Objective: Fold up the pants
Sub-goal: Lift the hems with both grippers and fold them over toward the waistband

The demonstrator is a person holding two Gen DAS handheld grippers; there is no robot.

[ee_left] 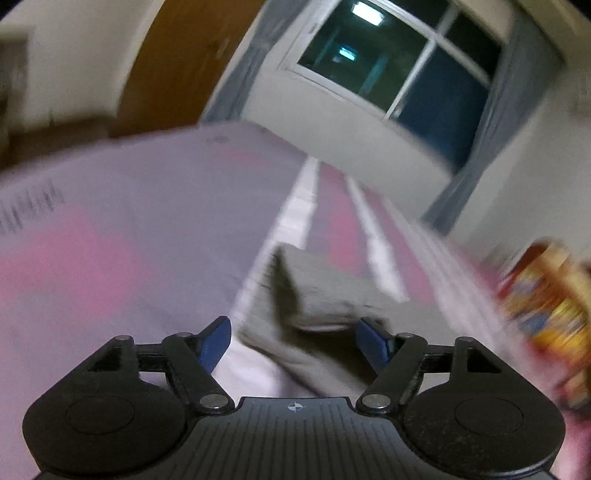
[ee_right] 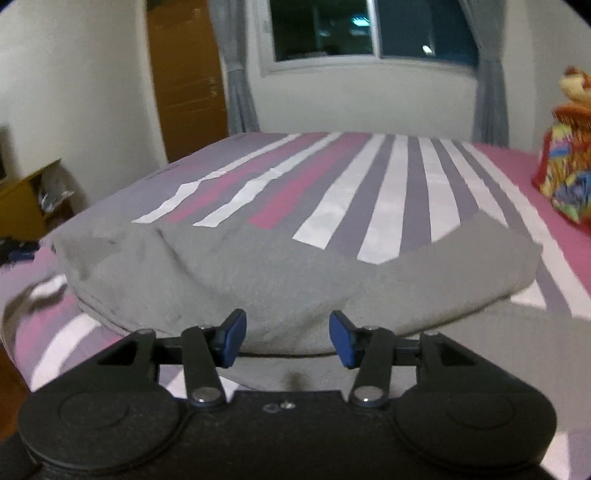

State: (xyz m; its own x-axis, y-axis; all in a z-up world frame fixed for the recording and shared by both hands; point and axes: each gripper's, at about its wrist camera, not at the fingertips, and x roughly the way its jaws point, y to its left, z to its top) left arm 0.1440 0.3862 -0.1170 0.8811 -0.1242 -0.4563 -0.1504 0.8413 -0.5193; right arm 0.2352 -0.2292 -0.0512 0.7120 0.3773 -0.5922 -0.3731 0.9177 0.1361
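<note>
Bedroom with a dark window (ee_right: pixel 369 29), grey curtains (ee_right: pixel 238 96) and a brown wooden door (ee_right: pixel 186 77); bed covered by a purple, pink and white striped sheet (ee_right: pixel 399 192). Grey soft-fabric pants (ee_right: pixel 288 280) lie folded over on the sheet's near part. Right gripper (ee_right: pixel 287 338) sits just before the fold, blue pads spread apart, gripping nothing. Left gripper (ee_left: pixel 293 341), view blurred, is likewise released above the pants (ee_left: pixel 325 295). Colourful plush toy (ee_right: pixel 569 162) at the bed's right edge.

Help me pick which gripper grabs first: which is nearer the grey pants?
Right, probably. The right gripper hangs open, right at the near folded edge of the grey pants. The left gripper, also open, faces them too in a blurred view, seemingly slightly farther back.
</note>
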